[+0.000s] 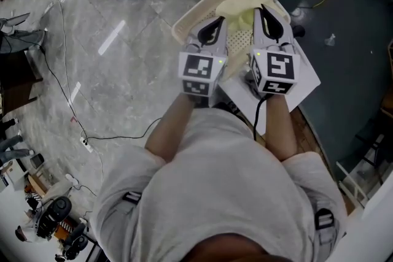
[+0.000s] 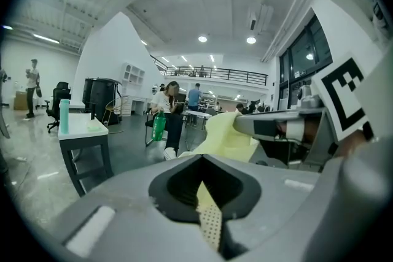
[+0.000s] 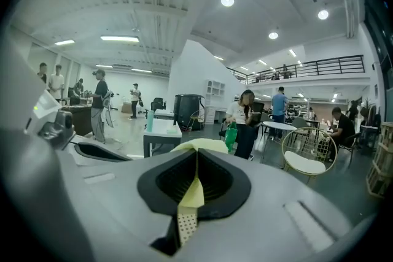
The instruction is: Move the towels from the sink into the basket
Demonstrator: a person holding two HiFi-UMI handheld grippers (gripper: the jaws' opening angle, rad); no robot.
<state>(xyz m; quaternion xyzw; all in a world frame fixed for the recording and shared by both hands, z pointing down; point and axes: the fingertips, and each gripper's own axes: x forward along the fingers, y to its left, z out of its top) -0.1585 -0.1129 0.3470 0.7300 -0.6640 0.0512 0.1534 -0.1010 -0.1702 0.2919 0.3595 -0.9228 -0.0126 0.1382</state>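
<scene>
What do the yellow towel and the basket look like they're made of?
Towel: soft woven cloth, pale yellow and matte; it sags and folds limply over the basket's edge. Which fibre it is cannot be told.
Basket: probably moulded plastic, cream with a smooth finish; the rim keeps a stiff shape and the wall has even rows of small holes.

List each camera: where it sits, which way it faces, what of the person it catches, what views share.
Head view: on the person's head, facing steeply down; shows torso, forearms, left gripper and right gripper at the basket.
Left gripper view: on the left gripper, facing along its jaws into the hall; right gripper at right.
Right gripper view: on the right gripper, likewise; left gripper at left.
Shared: all three show the yellow towel both jaws pinch.
</scene>
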